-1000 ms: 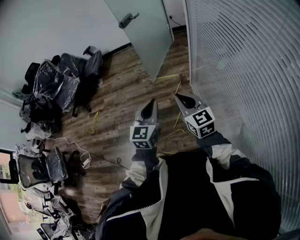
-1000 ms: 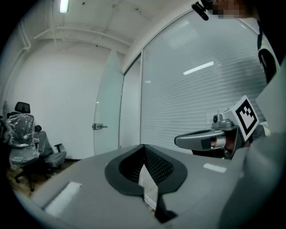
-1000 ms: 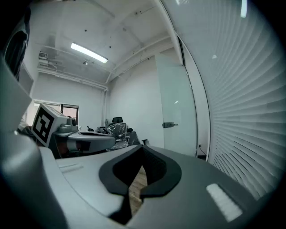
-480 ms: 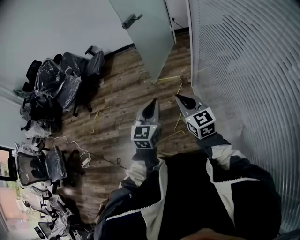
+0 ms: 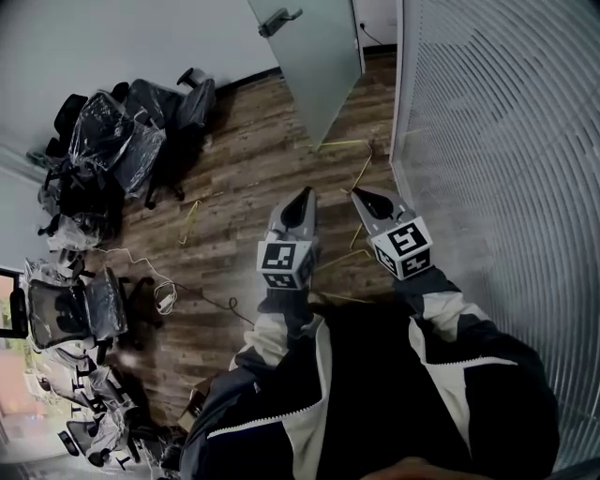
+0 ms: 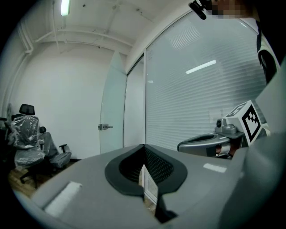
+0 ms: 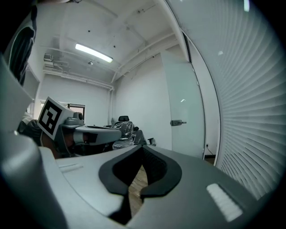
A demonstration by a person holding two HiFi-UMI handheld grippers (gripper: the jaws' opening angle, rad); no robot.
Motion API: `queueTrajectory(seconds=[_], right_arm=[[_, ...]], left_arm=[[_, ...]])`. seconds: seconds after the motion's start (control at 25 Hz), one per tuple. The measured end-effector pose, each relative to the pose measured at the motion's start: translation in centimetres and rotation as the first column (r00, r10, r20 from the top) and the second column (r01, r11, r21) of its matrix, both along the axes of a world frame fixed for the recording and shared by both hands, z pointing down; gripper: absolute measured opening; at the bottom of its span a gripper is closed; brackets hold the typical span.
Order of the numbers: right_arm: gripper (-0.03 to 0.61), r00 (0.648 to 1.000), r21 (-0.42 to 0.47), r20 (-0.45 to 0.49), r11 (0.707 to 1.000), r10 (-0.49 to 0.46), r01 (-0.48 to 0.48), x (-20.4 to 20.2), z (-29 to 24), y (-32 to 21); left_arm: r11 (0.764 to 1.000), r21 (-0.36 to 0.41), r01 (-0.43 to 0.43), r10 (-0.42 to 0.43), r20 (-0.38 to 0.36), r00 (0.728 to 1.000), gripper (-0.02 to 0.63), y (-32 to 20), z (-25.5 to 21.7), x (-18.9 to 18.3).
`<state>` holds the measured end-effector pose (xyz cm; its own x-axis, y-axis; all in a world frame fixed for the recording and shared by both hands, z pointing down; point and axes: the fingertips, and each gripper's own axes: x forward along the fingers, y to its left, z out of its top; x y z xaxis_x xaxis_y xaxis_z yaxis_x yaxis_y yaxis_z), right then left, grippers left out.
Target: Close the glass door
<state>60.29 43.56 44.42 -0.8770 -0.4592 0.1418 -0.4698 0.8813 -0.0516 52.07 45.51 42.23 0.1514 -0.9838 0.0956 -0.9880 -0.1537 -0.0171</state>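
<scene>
- The glass door (image 5: 317,70) stood swung open into the room, well ahead of both sets of fingertips, and nothing touched it. Its lever handle (image 5: 279,19) sat high on the leaf, farther out beyond the tips.
- The step in hand looked like the approach, with the door not yet reached and the closing not begun.
- The left gripper (image 5: 305,197) had its jaws pressed together with nothing between them. The right gripper (image 5: 362,195) was likewise closed and empty. The two were side by side and pointed toward the door.
- The next move seemed to call for getting nearer and setting a tip on the leaf or handle. A push would suit closed jaws, while gripping the handle would need them spread first.
- The ribbed glass wall (image 5: 487,141) ran just beside the right fingers, on their outer side.
- Yellow wires (image 5: 361,173) lay on the wood floor (image 5: 244,178) between the tips and the door.
- The wrapped chairs (image 5: 112,155) stood well off to the left.
</scene>
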Motion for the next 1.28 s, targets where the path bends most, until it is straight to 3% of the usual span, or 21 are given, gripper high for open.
queueTrajectory(seconds=[0.28,0.52,0.92,1.28], right_arm=[[0.005,0.998,-0.009,-0.014,0.998,-0.055,0.055,-4.8,0.9,1.0],[0.005,0.997,0.003,-0.047,0.998,-0.064,0.064,-12.5,0.1,0.9],[0.005,0.999,0.007,-0.045,1.0,0.022,-0.021,-25.1,0.9,1.2],[0.005,0.994,0.043,-0.091,0.997,0.066,-0.062,-31.1,-0.1,-1.1]], left_arm=[[0.999,0.001,0.049,-0.049,-0.053,0.997,0.003,1.0,1.2,-5.6],[0.998,0.006,0.061,-0.061,-0.087,0.994,0.003,1.4,0.4,-12.9],[0.999,0.009,-0.042,0.043,-0.102,0.994,0.003,2.4,1.6,-23.9],[0.998,0.056,-0.042,0.05,-0.157,0.986,0.003,1.1,0.8,-31.5]])
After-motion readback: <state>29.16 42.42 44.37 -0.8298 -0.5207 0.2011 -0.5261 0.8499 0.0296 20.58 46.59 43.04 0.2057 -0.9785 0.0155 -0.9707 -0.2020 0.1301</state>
